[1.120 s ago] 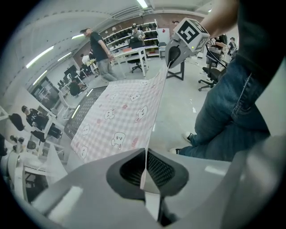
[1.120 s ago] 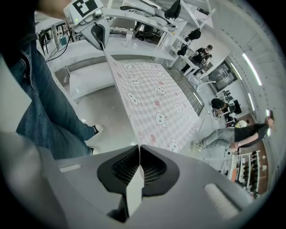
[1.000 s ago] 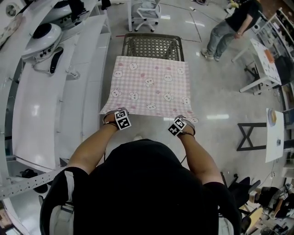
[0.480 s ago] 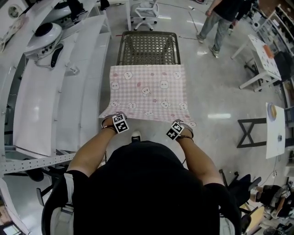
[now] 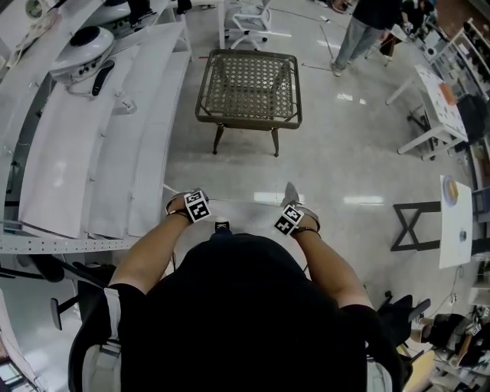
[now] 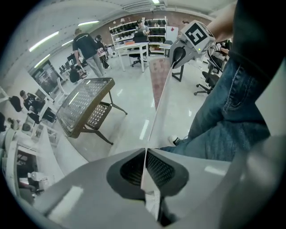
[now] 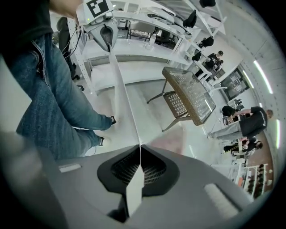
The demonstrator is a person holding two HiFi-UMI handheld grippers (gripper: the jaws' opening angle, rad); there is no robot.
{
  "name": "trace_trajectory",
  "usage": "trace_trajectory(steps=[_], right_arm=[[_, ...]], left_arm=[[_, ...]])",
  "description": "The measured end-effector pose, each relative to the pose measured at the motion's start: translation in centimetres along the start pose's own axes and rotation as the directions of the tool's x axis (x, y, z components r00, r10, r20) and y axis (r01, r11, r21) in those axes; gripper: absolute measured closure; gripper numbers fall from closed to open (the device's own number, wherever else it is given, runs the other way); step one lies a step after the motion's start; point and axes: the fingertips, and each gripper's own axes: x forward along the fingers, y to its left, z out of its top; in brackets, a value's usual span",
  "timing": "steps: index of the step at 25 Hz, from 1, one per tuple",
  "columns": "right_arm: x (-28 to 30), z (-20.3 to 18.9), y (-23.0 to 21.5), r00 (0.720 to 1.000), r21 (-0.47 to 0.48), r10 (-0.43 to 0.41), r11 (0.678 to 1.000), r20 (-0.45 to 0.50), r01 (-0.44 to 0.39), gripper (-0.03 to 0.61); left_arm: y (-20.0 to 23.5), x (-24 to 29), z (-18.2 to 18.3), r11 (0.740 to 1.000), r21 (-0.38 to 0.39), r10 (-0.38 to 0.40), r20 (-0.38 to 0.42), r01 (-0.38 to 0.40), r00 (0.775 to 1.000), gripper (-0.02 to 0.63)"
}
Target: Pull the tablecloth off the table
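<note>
The mesh-topped brown table [image 5: 249, 80] stands bare on the floor ahead of me. The pink checked tablecloth [image 5: 237, 210] is off it and hangs stretched between my two grippers, close to my body. My left gripper [image 5: 184, 202] is shut on one corner and my right gripper [image 5: 297, 208] on the other. In the left gripper view the tablecloth [image 6: 158, 103] runs edge-on from the closed jaws of my left gripper [image 6: 145, 154] up to the right gripper [image 6: 178, 49]. In the right gripper view the tablecloth [image 7: 123, 103] runs from my right gripper [image 7: 140, 150] to the left gripper [image 7: 107, 33].
Long white benches [image 5: 99, 138] line the left side. A person [image 5: 367, 23] walks at the far right, by an office chair [image 5: 249, 19]. White tables [image 5: 440, 99] and a black frame stand [image 5: 409, 226] sit at the right. My jeans-clad legs [image 6: 223, 120] are just behind the cloth.
The tablecloth has slid toward me, off the table's near edge, and now hangs from both grippers. The table top is uncovered and sits farther from me.
</note>
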Motion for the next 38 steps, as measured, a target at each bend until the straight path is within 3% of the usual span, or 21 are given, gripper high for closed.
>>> trace_trajectory(steps=[9,15,20,29,38], right_arm=[[0.0,-1.9,3.2,0.998,0.012,0.057,0.998,0.013,-0.057,0.546],[-1.6,-2.0,0.9,0.998,0.092,0.020,0.995,0.063,-0.026,0.546],[-4.6,-1.0,-3.5,0.990,0.163,-0.062,0.986,0.126,0.041,0.546],[-12.8,1.9,-12.7,0.936,0.257,-0.261,0.946,0.236,0.199,0.546],[-19.6,3.8,-16.9,0.871,0.315,-0.387,0.903,0.301,0.292,0.546]], left_arm=[[-2.4,-0.1,-0.1,1.000,0.011,-0.020,0.000,0.020,1.000,0.614],[-0.8,-1.2,1.9,1.000,0.000,0.010,0.037,-0.010,0.999,0.614],[2.5,-4.1,4.7,0.997,-0.029,0.077,0.100,-0.074,0.992,0.614],[9.5,-12.2,9.8,0.968,-0.047,0.250,0.201,-0.245,0.947,0.614],[12.4,-18.5,12.5,0.947,-0.056,0.320,0.277,-0.317,0.906,0.614]])
